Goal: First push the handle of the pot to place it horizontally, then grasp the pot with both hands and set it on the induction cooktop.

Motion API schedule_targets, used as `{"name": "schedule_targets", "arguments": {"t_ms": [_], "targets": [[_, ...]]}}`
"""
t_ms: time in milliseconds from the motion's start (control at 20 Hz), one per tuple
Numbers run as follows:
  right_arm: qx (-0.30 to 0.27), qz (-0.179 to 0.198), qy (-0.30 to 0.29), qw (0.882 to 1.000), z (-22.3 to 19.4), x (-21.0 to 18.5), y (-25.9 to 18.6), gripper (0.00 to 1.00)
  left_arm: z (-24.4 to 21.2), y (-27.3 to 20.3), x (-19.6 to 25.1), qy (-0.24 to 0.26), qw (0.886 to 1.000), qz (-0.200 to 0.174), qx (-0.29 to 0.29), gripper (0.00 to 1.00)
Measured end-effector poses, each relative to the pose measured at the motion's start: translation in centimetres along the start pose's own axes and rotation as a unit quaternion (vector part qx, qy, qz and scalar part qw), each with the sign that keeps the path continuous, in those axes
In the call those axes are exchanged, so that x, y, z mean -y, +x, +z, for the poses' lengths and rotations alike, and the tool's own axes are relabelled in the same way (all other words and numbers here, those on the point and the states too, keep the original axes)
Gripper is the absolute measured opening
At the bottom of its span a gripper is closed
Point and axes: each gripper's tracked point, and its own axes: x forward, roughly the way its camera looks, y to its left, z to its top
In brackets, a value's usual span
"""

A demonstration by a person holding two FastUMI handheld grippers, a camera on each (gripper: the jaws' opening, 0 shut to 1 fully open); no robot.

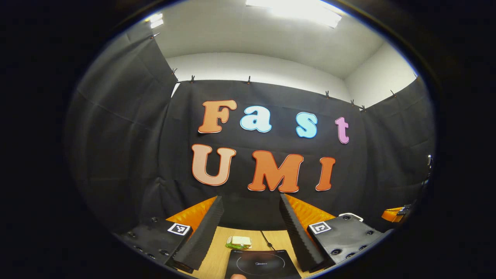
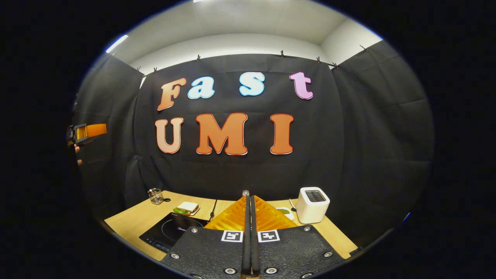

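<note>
Overhead, left gripper (image 1: 250, 228) fingers spread, right gripper (image 2: 250, 232) fingers pressed together; better dip toward cooktop (image 1: 260, 264), bottom centre, seeking the pot's handle.

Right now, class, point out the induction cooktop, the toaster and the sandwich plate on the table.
induction cooktop (image 2: 170, 230), right gripper view, on its dark glass top by the ring.
toaster (image 2: 313, 205), right gripper view, on its white front face.
sandwich plate (image 2: 188, 208), right gripper view, on the bread on top.
</note>
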Motion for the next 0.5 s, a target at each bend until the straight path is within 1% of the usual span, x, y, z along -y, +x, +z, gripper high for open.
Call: {"name": "schedule_targets", "arguments": {"t_ms": [150, 200, 250, 300, 350, 400, 450, 500], "targets": [[-0.025, -0.006, 0.011, 1.000, -3.3, 0.0, -0.2, 0.00, 0.0, 0.0, 0.0, 0.001, 1.000, 0.001, 0.001, 0.98], [-0.034, -0.006, 0.011, 0.999, -4.5, 0.0, -0.3, 0.00, 0.0, -0.1, 0.1, 0.000, 1.000, 0.000, 0.002, 0.95], [-0.043, -0.005, 0.012, 0.999, -5.5, -0.3, -0.5, 0.00, 0.0, 0.0, 0.2, 0.000, 1.000, -0.001, 0.003, 0.98], [-0.053, -0.002, 0.012, 0.999, -6.6, -0.6, -0.7, 0.00, 0.1, -0.1, 0.3, 0.000, 1.000, -0.002, 0.004, 0.95], [-0.061, 0.002, 0.014, 0.998, -7.6, -0.8, -0.9, 0.00, 0.2, -0.1, 0.4, 0.000, 1.000, -0.004, 0.006, 0.98], [-0.071, 0.004, 0.014, 0.997, -8.8, -1.1, -0.9, 0.00, 0.1, -0.1, 0.6, 0.001, 1.000, -0.006, 0.005, 0.95], [-0.086, 0.004, 0.010, 0.996, -10.2, -1.2, -1.0, 0.00, -0.2, -0.1, 0.8, 0.002, 1.000, -0.008, 0.002, 0.98], [-0.102, 0.004, 0.008, 0.995, -11.8, -1.1, -1.2, 0.00, -0.4, -0.1, 1.1, 0.004, 1.000, -0.011, -0.001, 0.98]]}}
